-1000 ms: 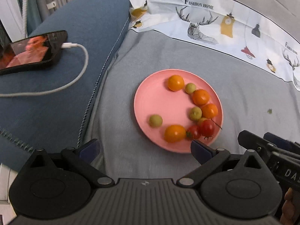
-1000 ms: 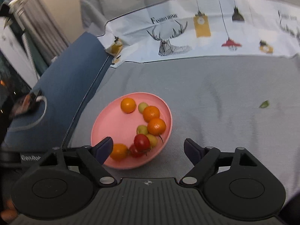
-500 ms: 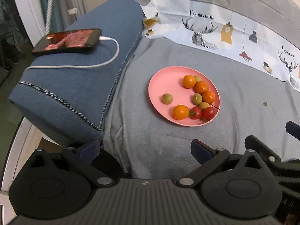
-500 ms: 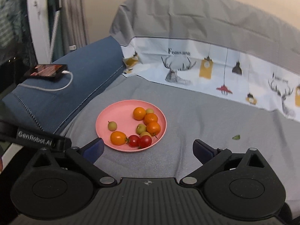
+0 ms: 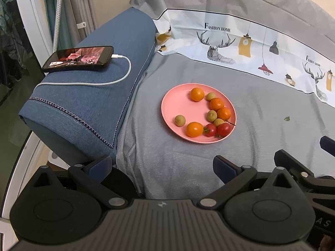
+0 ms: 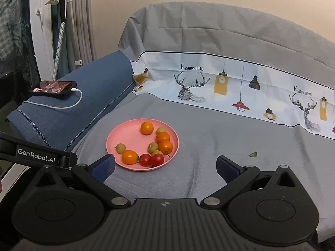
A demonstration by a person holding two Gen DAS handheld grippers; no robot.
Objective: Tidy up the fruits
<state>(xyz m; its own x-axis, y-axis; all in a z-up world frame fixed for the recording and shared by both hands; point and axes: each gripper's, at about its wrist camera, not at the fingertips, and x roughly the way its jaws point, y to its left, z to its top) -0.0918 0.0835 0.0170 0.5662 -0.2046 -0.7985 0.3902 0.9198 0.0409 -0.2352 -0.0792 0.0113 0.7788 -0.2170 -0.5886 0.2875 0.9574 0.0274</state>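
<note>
A pink plate (image 5: 178,104) (image 6: 127,133) sits on the grey sofa cover. It holds several orange fruits (image 5: 197,94) (image 6: 147,128), several small green fruits (image 5: 180,120) (image 6: 120,148) and two red tomatoes (image 5: 223,129) (image 6: 157,159). My left gripper (image 5: 162,167) is open and empty, well back from the plate near the seat's front edge. My right gripper (image 6: 165,166) is open and empty, just in front of the plate. The right gripper's body shows at the right of the left wrist view (image 5: 301,171).
A blue armrest (image 5: 94,96) (image 6: 69,108) stands left of the plate with a phone (image 5: 78,58) (image 6: 53,87) on a white charging cable (image 5: 117,77). A small green leaf scrap (image 5: 286,118) (image 6: 253,154) lies right of the plate. A printed cloth band runs along the backrest.
Both grippers have pulled back and up from the plate, so it looks smaller and farther. The fruits have not moved. Both stay open.
</note>
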